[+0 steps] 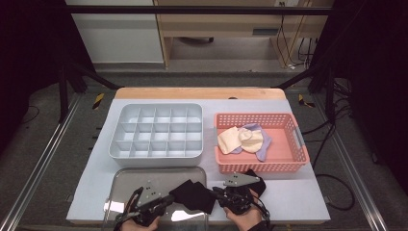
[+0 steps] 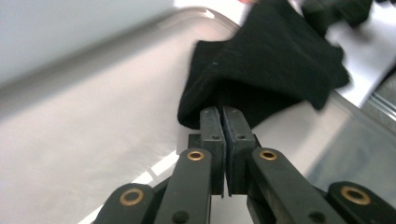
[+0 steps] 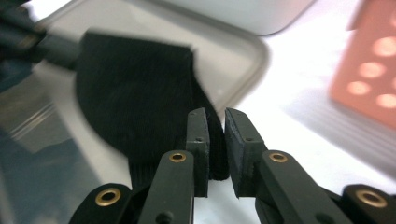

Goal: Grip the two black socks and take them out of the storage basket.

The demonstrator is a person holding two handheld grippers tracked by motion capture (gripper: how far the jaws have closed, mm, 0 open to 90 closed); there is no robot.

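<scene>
A black sock lies bunched over the right part of a shiny metal tray at the table's front edge. My left gripper comes from the left and is shut on the sock's edge; the left gripper view has its pads pinched together on the black cloth. My right gripper holds the sock's other end. In the right gripper view its jaws stand a little apart with a thick fold of the sock clamped between them.
A grey divided box stands behind the tray. To its right, a pink basket holds cream and lilac socks. White table cover lies bare at the front right. The tray's rim curves near the right gripper.
</scene>
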